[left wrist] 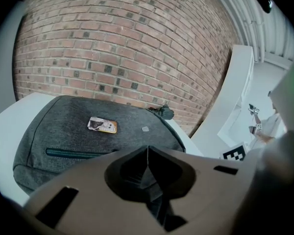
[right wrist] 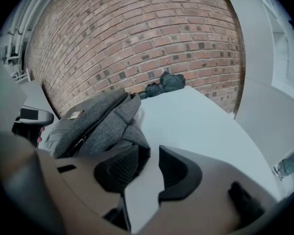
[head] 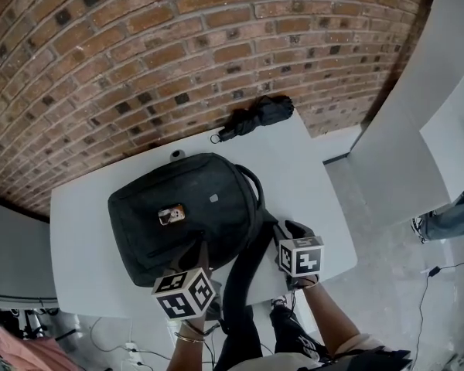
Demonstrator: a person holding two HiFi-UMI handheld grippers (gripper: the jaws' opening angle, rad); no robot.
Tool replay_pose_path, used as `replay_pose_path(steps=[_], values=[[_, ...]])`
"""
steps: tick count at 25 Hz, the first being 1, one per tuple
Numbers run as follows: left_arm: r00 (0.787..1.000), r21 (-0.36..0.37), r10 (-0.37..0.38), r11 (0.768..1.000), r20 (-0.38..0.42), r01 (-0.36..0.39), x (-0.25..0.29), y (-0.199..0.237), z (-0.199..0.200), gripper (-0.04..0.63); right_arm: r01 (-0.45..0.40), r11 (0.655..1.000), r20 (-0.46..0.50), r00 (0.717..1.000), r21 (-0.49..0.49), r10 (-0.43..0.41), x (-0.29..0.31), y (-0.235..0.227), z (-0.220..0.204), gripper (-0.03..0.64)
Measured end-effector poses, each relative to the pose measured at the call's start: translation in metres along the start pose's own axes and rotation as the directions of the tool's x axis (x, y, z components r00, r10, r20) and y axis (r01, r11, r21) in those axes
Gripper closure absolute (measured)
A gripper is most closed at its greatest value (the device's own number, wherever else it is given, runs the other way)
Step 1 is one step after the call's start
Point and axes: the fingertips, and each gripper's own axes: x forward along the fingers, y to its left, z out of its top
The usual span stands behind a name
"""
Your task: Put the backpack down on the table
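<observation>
Leaving the backpack (head: 182, 215) flat on the table's (head: 309, 176) left half, trailing a strap (head: 243, 284) over the near edge. Keeping the left gripper (left wrist: 147, 153) pinched together, nothing visible between; spreading the right gripper (right wrist: 149, 163) wide over bare tabletop. Risking snagging that strap on pulling back, likely dragging the bag off.

Left tool (left wrist: 147, 155) angled down, jaws seemingly together; right tool (right wrist: 149, 163) angled down, jaws apart.

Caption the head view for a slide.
Dark backpack lying flat on a white table before a brick wall, folded black umbrella behind it.
</observation>
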Motion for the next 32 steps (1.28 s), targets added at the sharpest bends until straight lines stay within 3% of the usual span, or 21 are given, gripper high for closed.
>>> replay_pose_path(steps=[9, 14, 21, 32], values=[[0.998, -0.009, 0.038, 0.999, 0.056, -0.038, -0.031, -0.012, 0.004, 0.575, -0.049, 0.999, 0.06, 0.997, -0.005, 0.049, -0.045, 0.014, 0.02, 0.492], [0.991, -0.03, 0.07, 0.997, 0.115, -0.068, -0.057, -0.019, 0.009, 0.575, -0.074, 0.997, 0.116, 0.99, -0.013, 0.075, -0.076, 0.028, 0.04, 0.532], [0.962, -0.091, 0.143, 0.988, 0.234, -0.125, -0.098, -0.032, 0.015, 0.575, -0.145, 0.981, 0.2, 0.965, -0.128, 0.169, -0.116, 0.049, 0.073, 0.557], [0.937, -0.1, 0.203, 0.978, 0.285, -0.182, -0.148, -0.046, 0.015, 0.575, -0.245, 0.949, 0.241, 0.926, -0.199, 0.29, -0.159, 0.085, 0.088, 0.577]])
